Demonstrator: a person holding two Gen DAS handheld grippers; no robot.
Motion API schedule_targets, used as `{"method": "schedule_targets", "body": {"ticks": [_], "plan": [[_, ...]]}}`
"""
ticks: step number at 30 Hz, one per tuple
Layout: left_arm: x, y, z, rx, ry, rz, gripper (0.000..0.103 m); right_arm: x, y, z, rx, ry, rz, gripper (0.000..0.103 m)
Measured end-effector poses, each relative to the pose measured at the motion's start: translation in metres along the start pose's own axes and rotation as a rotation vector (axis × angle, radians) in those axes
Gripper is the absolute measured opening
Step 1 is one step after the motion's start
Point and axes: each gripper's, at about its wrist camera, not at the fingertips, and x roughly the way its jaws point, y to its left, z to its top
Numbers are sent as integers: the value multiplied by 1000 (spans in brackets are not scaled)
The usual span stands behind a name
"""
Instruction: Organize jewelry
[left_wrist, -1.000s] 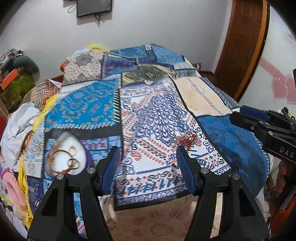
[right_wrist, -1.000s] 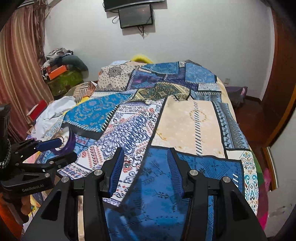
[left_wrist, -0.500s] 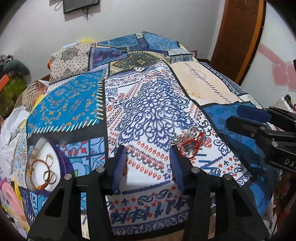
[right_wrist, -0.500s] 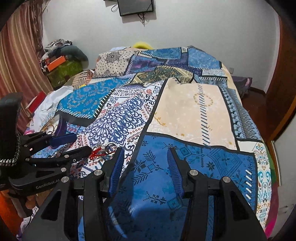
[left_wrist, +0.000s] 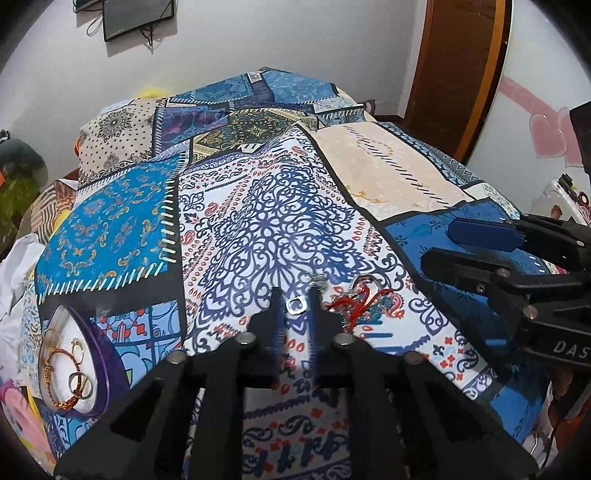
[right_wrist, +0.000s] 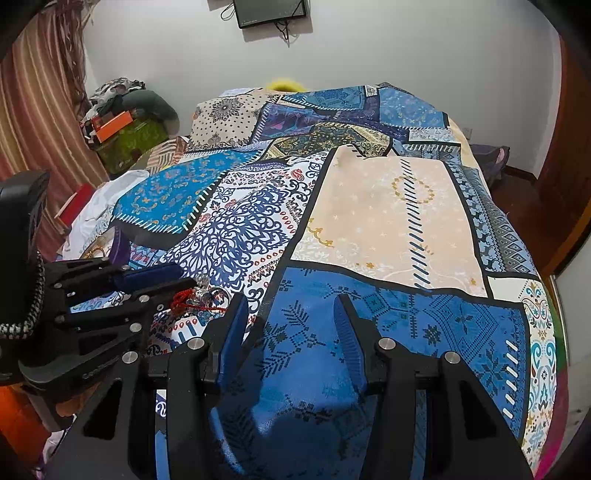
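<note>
Bedroom setup here: a bed (left_wrist: 258, 206) under a busy patchwork bedspread, white wall behind with a small screen (right_wrist: 272, 12) mounted up high, clutter piled off to the left side. The jewelry's split in two spots. A white dish (left_wrist: 61, 354) near the bed's left edge has gold bangles (left_wrist: 64, 369) and rings in it, so I'd guess that's the collecting point. The loose stuff sits mid-bed: a red cord piece (left_wrist: 360, 301) tangled with some silver bits, and a small silver ring (left_wrist: 296, 305) right beside it. The left hand-held gripper (left_wrist: 295, 308) is down at the cloth with its fingers pulled in narrow on either side of that ring, looks like it's pinching it, though whether it's actually lifted off the cloth I can't tell. Makes sense to come in low, a ring that thin lies flat on soft fabric. The right hand-held gripper (right_wrist: 290, 332) has its fingers spread wide, holding nothing, hovering over the blue patch just right of the pile, probably parked out of the way. Next stop for the ring should be the dish, well off to the left.
</note>
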Motion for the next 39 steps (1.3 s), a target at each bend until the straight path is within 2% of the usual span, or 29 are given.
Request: {"method": "schedule_targets", "body": {"ticks": [4, 15, 20, 25, 27, 31, 33, 35, 39], "plan": [[-4, 0, 0, -25, -17, 29, 9, 0, 0, 0, -1, 5, 0, 44], [-43, 25, -2, -89, -95, 18, 9, 3, 30, 26, -77, -27, 35, 44], [-51, 35, -5, -101, -116, 16, 9, 21, 50, 33, -134, 5, 55, 44], [-49, 43, -12, -118, -111, 8, 9, 37, 58, 31, -171, 49, 28, 44], [-46, 46, -15, -128, -104, 6, 9, 38, 61, 31, -191, 53, 25, 40], [-44, 50, -19, -146, -96, 1, 9, 48, 68, 28, -229, 104, 46, 20], [-46, 51, -21, -150, -97, -1, 9, 53, 72, 25, -253, 122, 36, 18], [-49, 51, -22, -150, -99, -1, 9, 54, 74, 24, -268, 126, 53, 10], [-60, 53, -22, -150, -118, 0, 9, 50, 70, 26, -244, 113, 54, 9]]}}
